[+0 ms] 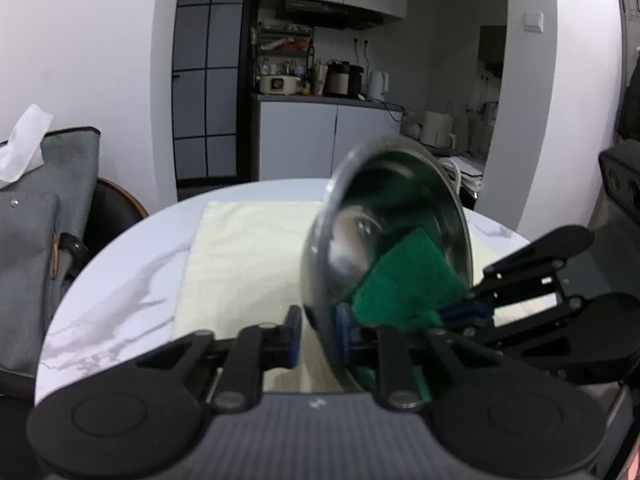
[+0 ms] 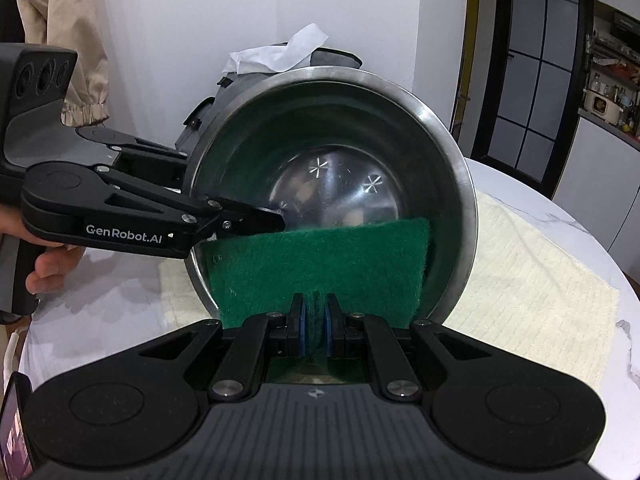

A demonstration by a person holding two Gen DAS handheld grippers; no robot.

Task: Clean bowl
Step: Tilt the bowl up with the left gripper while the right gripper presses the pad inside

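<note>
A steel bowl (image 1: 384, 216) is tipped on its side above the cream mat, its opening facing my right gripper. My left gripper (image 1: 318, 334) is shut on the bowl's rim, one blue pad outside the wall and one inside. In the right wrist view that inner finger (image 2: 256, 220) reaches over the rim of the bowl (image 2: 452, 152) from the left. My right gripper (image 2: 315, 320) is shut on a green scouring pad (image 2: 320, 264), which lies flat against the lower inside wall. In the left wrist view the scouring pad (image 1: 404, 280) sticks into the bowl from the right gripper (image 1: 460, 312).
A cream cloth mat (image 1: 240, 264) covers the middle of a round white marble table (image 1: 120, 304). A grey bag (image 1: 40, 232) with a white tissue on top stands at the table's left edge. A person's hand (image 2: 44, 268) holds the left gripper's handle. Kitchen counters lie beyond.
</note>
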